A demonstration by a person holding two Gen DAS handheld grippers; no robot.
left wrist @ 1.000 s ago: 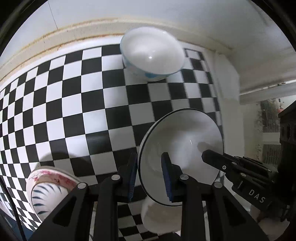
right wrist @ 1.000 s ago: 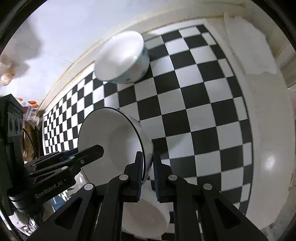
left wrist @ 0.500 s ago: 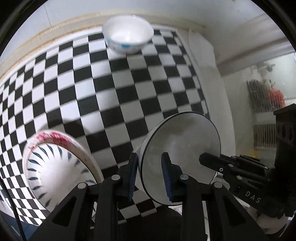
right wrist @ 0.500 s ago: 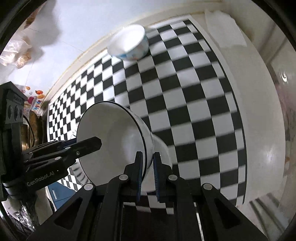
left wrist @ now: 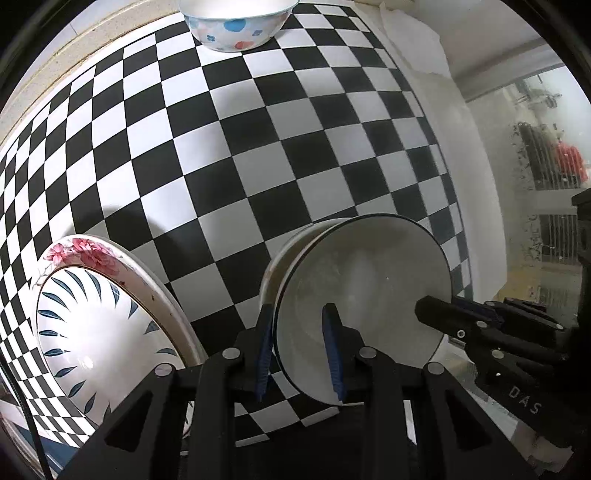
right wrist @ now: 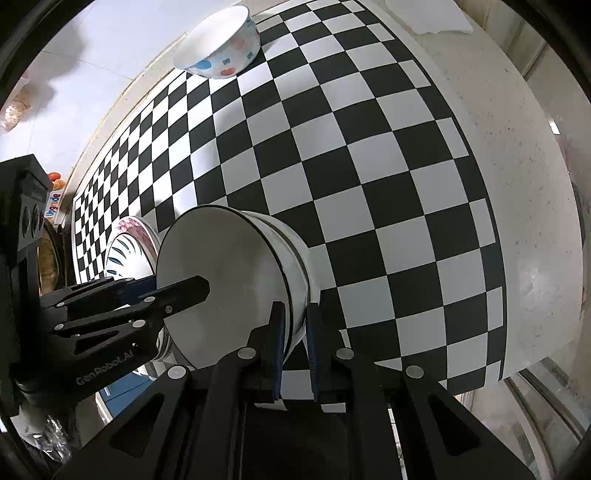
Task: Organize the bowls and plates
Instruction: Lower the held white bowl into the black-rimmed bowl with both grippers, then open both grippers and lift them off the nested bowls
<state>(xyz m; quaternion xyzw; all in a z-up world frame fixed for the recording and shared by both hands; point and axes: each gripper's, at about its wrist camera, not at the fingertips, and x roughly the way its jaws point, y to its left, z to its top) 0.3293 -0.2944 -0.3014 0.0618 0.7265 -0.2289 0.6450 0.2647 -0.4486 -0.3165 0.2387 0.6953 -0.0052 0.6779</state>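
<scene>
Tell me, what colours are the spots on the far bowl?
Blue and red spots on the bowl, clearest from the left wrist.

A home kitchen, by the look of it: crockery such as a dotted bowl (left wrist: 236,26) and a flowered plate (left wrist: 99,332) sits on a pale stone counter (right wrist: 517,184) under a black-and-white checked mat (left wrist: 258,147), against a white tiled wall (right wrist: 110,48).

Showing black-and-white checks on the bench (left wrist: 258,155), blue and red dots on a white bowl (left wrist: 236,27), pink flowers rimming a blue-leafed plate (left wrist: 96,325).
</scene>
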